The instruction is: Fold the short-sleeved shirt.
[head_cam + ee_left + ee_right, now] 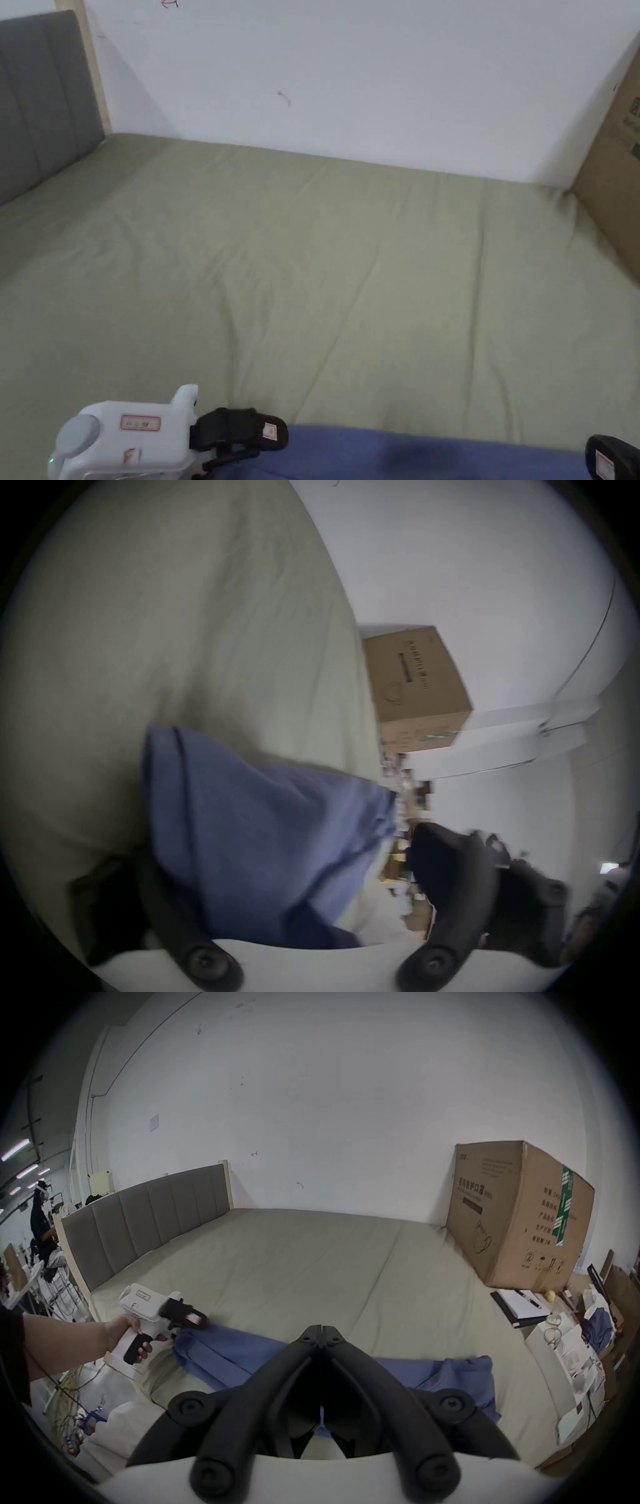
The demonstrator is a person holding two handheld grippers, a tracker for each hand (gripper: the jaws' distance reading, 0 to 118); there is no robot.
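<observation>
I've got the blue shirt (242, 1352) lying in a long bunched strip along the near edge of the bed (350, 269), stretched between my two grippers. Left gripper (199, 1319): in the right gripper view its black tips sit right at the shirt's left end, w/ the hand (119, 1333) on the grip just behind. In the left gripper view the fabric (263, 830) runs out ahead btw the two jaws, which stand wide apart here; one jaw is partly under the cloth, the other well clear of it, so not pinching w/ both. Pic is blurred tho. Right gripper (322, 1329): tips pressed together, nothing visible btw them; shirt lies just beyond and below the tips, its right end bunched off to the right of them. Far past the right fingers, a cardboard box (519, 1217) sits on the bed's corner by the wall. Gray headboard (145, 1220) well off beyond the left fingers.
</observation>
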